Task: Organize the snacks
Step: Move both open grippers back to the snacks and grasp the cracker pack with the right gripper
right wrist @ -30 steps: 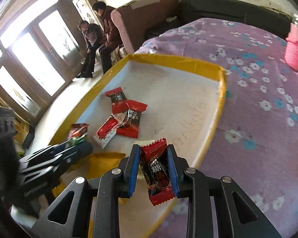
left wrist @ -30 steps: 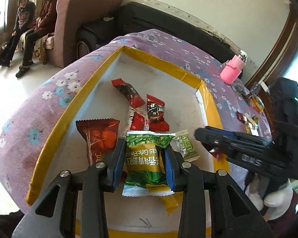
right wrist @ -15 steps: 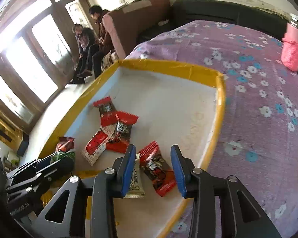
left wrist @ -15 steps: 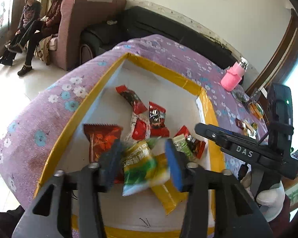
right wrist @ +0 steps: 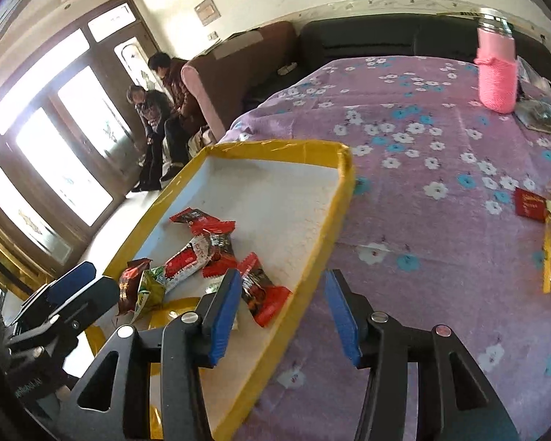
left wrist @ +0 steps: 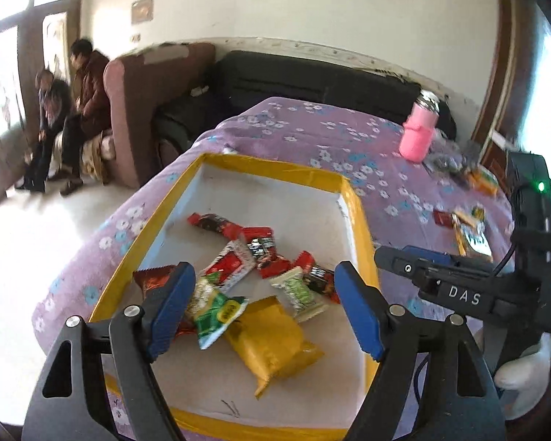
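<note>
A white tray with a yellow rim point(left wrist: 360, 220) point(right wrist: 334, 220) sits on the purple flowered cloth and holds several snack packets. My left gripper point(left wrist: 264, 305) hovers over its near end, jaws opening, nothing pressed between the pads. The green pea packet point(left wrist: 213, 308) lies loose in the tray below it, on a yellow packet point(left wrist: 275, 338). My right gripper point(right wrist: 283, 316) hangs over the tray's right rim, jaws opening and empty. The red candy point(right wrist: 260, 290) lies in the tray just by its left finger. Each gripper shows in the other's view: the right gripper point(left wrist: 422, 268), the left gripper point(right wrist: 73, 286).
More loose snack packets point(left wrist: 470, 228) point(right wrist: 529, 202) lie on the cloth to the right of the tray. A pink bottle point(left wrist: 418, 136) point(right wrist: 496, 73) stands at the far right. Two people point(left wrist: 73, 110) sit by a sofa beyond the table's left side.
The left gripper let go of the green packet and the right let go of the red candy; both now lie in the tray. Both grippers widened and drew back and upward.
</note>
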`<state>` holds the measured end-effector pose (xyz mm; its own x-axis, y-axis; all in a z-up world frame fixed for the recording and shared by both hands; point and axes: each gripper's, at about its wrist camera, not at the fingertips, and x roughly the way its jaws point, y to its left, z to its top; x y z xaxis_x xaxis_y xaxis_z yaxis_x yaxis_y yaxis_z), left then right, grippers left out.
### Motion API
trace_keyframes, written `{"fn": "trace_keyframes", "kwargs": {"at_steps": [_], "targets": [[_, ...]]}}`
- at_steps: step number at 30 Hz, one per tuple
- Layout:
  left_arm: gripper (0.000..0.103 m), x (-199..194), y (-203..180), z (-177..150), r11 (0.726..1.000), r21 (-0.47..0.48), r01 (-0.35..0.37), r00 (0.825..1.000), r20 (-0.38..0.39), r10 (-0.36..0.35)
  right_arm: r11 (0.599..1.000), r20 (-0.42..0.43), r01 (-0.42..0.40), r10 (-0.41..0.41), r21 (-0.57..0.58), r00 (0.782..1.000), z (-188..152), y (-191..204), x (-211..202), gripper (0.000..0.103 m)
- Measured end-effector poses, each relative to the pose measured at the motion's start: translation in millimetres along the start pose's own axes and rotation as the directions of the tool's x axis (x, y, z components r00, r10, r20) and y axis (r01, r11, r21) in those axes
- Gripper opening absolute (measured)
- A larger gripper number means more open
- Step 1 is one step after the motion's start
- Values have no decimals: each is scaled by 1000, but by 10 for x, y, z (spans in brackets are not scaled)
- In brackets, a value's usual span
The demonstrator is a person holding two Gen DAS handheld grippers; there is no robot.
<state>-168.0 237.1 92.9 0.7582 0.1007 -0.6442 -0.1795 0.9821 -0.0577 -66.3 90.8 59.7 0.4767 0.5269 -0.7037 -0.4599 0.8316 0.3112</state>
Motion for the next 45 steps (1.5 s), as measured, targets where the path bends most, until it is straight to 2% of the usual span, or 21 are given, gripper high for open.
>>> {"fn": "trace_keyframes", "kwargs": {"at_steps": [5, 13, 29, 33, 36, 40, 42, 45], "targets": [[79, -36, -367, -24, 994, 105, -23, 1000, 3, 23, 999, 21, 19, -19, 34, 1000, -61, -261, -159, 51], [79, -4, -836, -63, 978, 211, 4, 999, -32, 3, 992, 46, 58, -64, 111, 997, -169, -734, -400, 52], [78, 56, -1273, -89, 956, 294, 20, 998, -63, -2, 964, 84, 108, -131, 241, 988, -326, -1479, -757, 55], [78, 105, -1347, -85, 956, 289, 56, 995, -94, -30, 958, 89, 116, -144, 262, 986, -331, -1608, -820, 56], [78, 176, -1408, -52, 959, 245, 143, 982, -153, -108, 949, 100, 132, -166, 286, 981, -309, -1748, -903, 56], [78, 372, -1545, -80, 947, 156, 282, 938, -252, -238, 924, 127, 160, -216, 347, 968, -271, -2033, -1073, 56], [78, 469, -1632, -148, 938, 137, 317, 920, -284, -270, 906, 135, 180, -247, 383, 960, -272, -2199, -1150, 56], [78, 567, -1740, -260, 929, 142, 342, 906, -311, -287, 883, 132, 205, -283, 421, 950, -277, -2402, -1192, 57]]}}
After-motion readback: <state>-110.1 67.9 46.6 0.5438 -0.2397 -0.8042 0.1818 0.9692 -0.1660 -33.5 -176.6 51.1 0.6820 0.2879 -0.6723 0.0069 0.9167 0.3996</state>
